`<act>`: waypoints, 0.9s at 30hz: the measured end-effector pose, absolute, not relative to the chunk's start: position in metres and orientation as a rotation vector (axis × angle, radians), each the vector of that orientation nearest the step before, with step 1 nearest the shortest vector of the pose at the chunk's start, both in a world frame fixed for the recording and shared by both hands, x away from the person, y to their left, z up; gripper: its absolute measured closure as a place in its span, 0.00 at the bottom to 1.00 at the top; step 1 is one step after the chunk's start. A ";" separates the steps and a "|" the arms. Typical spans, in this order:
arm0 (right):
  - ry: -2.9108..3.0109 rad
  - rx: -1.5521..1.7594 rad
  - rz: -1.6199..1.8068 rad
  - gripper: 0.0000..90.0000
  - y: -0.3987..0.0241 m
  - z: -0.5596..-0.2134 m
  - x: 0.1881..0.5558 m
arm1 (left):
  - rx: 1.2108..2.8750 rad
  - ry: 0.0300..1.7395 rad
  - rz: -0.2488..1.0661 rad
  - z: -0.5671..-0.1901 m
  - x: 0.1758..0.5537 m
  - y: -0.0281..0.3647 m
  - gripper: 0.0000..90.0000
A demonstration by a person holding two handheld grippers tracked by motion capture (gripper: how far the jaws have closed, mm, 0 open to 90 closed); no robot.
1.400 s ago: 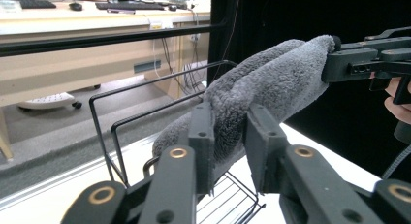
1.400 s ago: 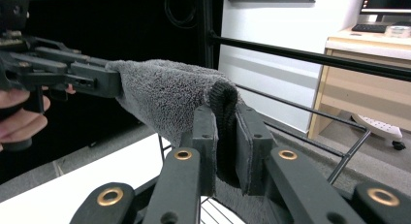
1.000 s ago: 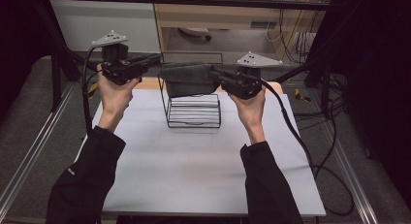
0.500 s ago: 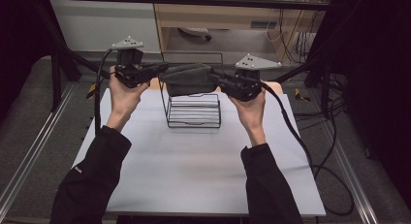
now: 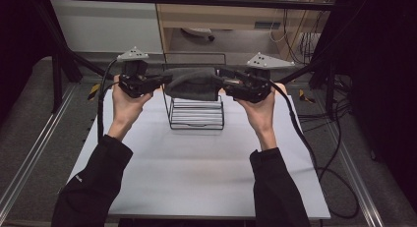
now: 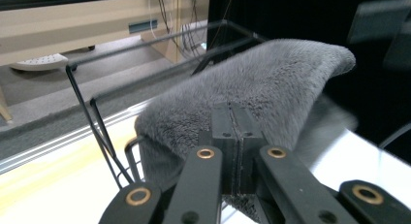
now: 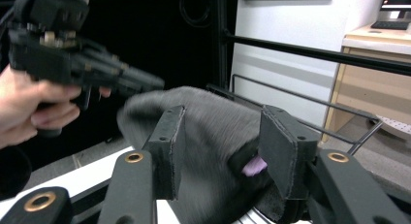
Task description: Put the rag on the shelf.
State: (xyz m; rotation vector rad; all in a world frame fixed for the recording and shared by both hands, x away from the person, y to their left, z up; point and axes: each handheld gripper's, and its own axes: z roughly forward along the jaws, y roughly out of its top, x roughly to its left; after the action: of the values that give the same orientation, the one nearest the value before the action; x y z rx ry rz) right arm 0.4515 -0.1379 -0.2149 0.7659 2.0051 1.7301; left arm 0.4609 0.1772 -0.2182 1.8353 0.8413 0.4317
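Above wire rack (image 5: 196,120), grey towel (image 5: 192,83) draped.

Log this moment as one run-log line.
left gripper: shut on fuzzy grey cloth | right gripper: open, jaws either side of cloth | cloth: draped over black wire rack | table: white

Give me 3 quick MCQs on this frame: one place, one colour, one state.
1. Where is the cloth?
A. flat on the table
B. held up over the wire rack
C. on the floor

2. What colour is the cloth?
A. white
B. red
C. dark grey

3. How do the left tool's jaws stand?
A. shut on the cloth's edge
B. wide open, holding nothing
C. gripping a rack wire

Answers:
1 B, the high view shows it spanning between both tools above the rack.
2 C, its fuzzy pile reads dark grey in the left gripper view.
3 A, the jaws meet with cloth pinched between them; the right tool stands open around the cloth.
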 end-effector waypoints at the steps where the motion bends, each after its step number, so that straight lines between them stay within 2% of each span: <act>1: 2.007 0.781 1.732 0.66 -0.138 -0.215 0.453 | 1.839 0.841 0.431 -0.221 0.461 0.177 1.00; 2: 2.007 0.797 1.724 0.69 -0.138 -0.215 0.454 | 1.842 0.841 0.427 -0.223 0.461 0.177 1.00; 3: 2.021 0.812 1.706 0.80 -0.136 -0.217 0.457 | 1.844 0.843 0.423 -0.226 0.461 0.177 1.00; 5: 2.028 0.821 1.697 0.83 -0.135 -0.219 0.458 | 1.847 0.845 0.419 -0.230 0.461 0.177 0.99; 8: 2.090 0.836 1.642 0.96 -0.125 -0.228 0.464 | 1.851 0.847 0.405 -0.238 0.462 0.177 0.99; 12: 2.124 0.846 1.590 1.00 -0.120 -0.235 0.465 | 1.859 0.848 0.406 -0.247 0.461 0.176 0.99; 27: 2.152 0.958 1.572 1.00 -0.122 -0.275 0.482 | 1.859 0.875 0.408 -0.273 0.473 0.173 0.99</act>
State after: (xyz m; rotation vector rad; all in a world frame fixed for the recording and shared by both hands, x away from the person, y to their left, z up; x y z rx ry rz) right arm 0.4824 -0.1224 -0.2749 0.9583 2.1523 1.5723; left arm 0.4730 0.1726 -0.2734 1.8590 0.8753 0.4081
